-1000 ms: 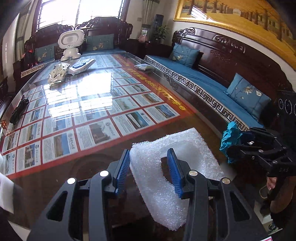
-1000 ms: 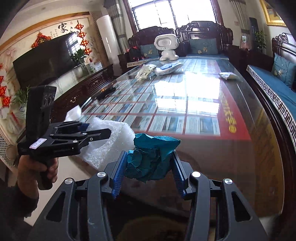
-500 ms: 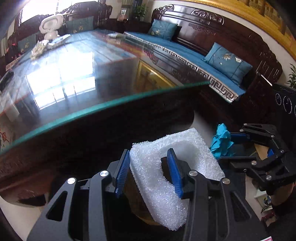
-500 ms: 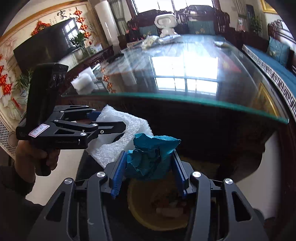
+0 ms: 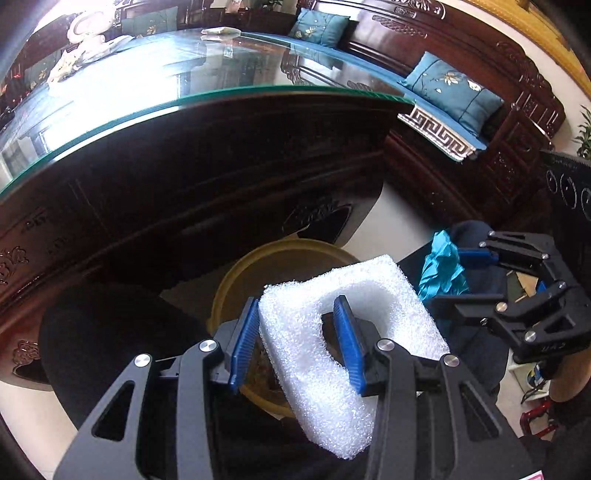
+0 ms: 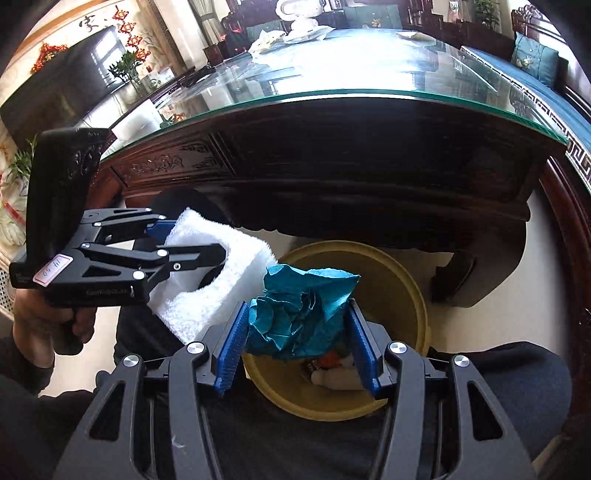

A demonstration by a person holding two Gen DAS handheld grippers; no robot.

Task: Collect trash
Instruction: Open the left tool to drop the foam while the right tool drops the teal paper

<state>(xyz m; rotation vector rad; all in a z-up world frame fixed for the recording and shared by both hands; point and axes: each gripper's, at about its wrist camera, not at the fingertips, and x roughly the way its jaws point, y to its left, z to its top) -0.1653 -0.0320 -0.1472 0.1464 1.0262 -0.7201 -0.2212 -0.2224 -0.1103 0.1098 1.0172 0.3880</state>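
Note:
My left gripper (image 5: 297, 332) is shut on a white foam piece (image 5: 295, 343) with a hole in it and holds it above a yellow bin (image 5: 236, 280) on the floor. My right gripper (image 6: 295, 332) is shut on a crumpled teal paper (image 6: 295, 310) and holds it over the same yellow bin (image 6: 399, 280), which has some trash in it. The foam piece (image 6: 221, 280) and the left gripper (image 6: 192, 240) show at left in the right wrist view. The teal paper (image 5: 439, 266) and the right gripper (image 5: 461, 273) show at right in the left wrist view.
A dark carved wooden table with a glass top (image 6: 369, 96) stands just beyond the bin; its edge overhangs. A carved bench with blue cushions (image 5: 454, 88) runs along the right. A white robot toy (image 6: 299, 11) and papers lie at the table's far end.
Both grippers have come down from above the table top to below its edge, each still holding its item. The yellow bin now lies beneath them.

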